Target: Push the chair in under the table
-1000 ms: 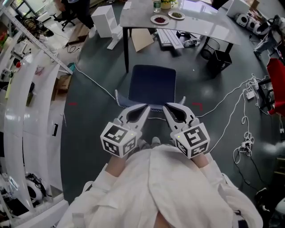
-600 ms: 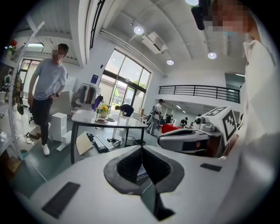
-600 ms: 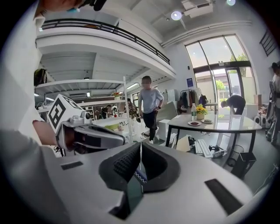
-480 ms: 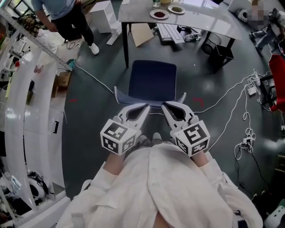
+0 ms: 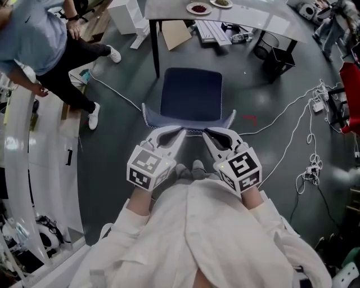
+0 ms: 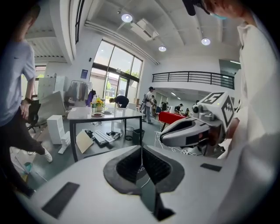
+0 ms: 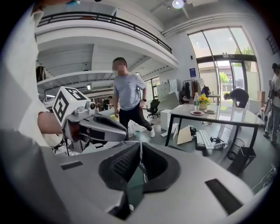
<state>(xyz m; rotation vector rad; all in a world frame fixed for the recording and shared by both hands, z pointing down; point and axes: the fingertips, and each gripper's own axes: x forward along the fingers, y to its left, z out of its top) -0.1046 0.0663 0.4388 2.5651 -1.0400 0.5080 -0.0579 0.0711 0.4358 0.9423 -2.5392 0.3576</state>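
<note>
Right now both my claws, the left gripper [image 5: 180, 131] and the right gripper [image 5: 206, 135], are pinched shut on nothing. They sit side by side just behind the backrest of the chair [image 5: 191, 94], about equally near it. Straight ahead the seat points at the table [image 5: 169, 8], whose near edge lies just past the seat's front, so the push runs directly away from me. The table leg [image 5: 154, 50] stands left of that line, and a keyboard [image 5: 211, 32] and cardboard sheet [image 5: 174, 35] on the floor underneath may crowd the far end.

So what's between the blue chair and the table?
Head view: just bare floor between chair and table; a keyboard and cardboard lie under the table.
</note>
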